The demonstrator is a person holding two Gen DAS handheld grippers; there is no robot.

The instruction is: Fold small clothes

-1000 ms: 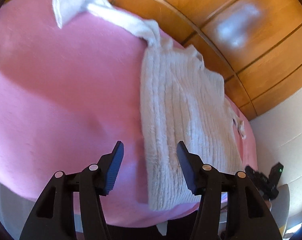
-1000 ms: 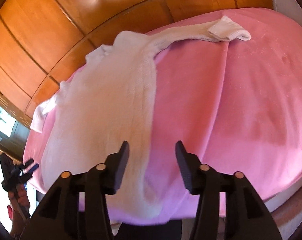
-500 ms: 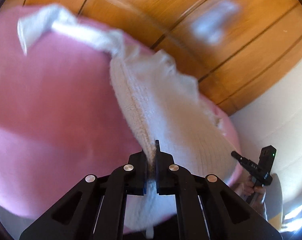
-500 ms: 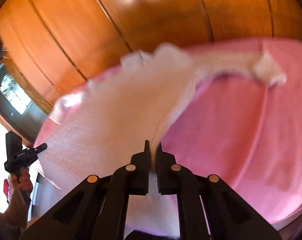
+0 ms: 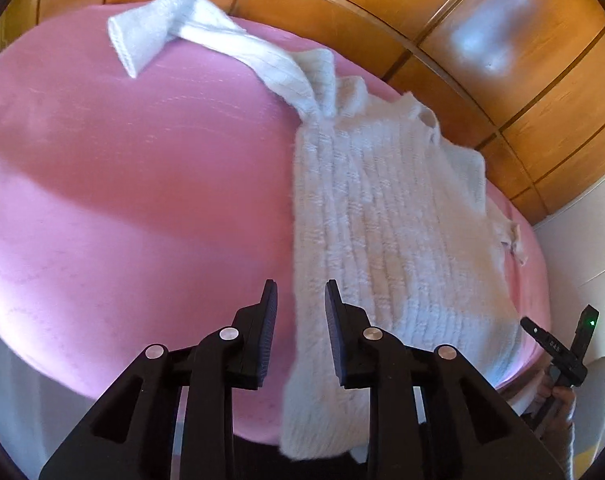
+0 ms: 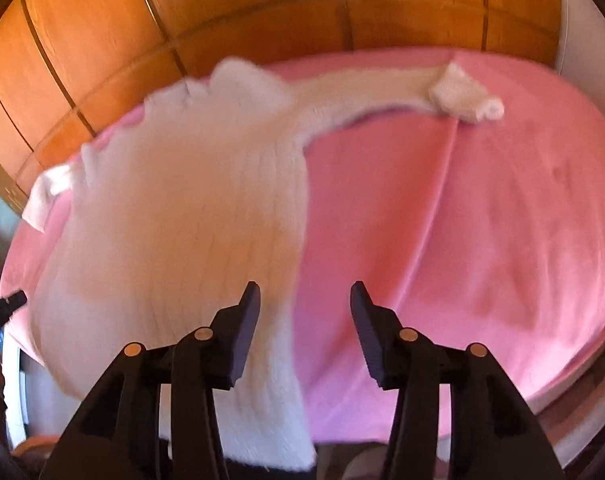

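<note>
A white ribbed-knit sweater (image 5: 386, 216) lies spread on a pink bed (image 5: 134, 184), its hem hanging over the bed's near edge. The knit is fuzzy, with raised vertical ribs running from neck to hem.

The left gripper (image 5: 300, 300) hovers just above the sweater's hem end, its jaws parted a little and holding nothing. The sweater's straight side edge runs up between the two jaws, so one jaw stands over bare pink bed and the other over the knit. One long sleeve (image 5: 230, 44) stretches away from the sweater's shoulder across the bed, ending in a folded-back cuff (image 5: 138, 36) that lies flat, well apart from the body.

In the right wrist view the right gripper (image 6: 304, 304) also stands open, jaws wider apart and empty. The same side edge of the sweater (image 6: 174, 240) passes between these jaws too, with the knit under one jaw and pink bed (image 6: 482, 220) under the other. This view is blurred, so the ribs barely show. The sleeve (image 6: 374, 92) reaches from the sweater's shoulder to a bunched cuff (image 6: 462, 100). A second sleeve end (image 6: 46, 196) lies crumpled on the far side of the sweater body.

The bed cover is soft, matte and slightly creased. Behind the sweater rises glossy panelled wood (image 5: 422, 12) with dark seams.
</note>
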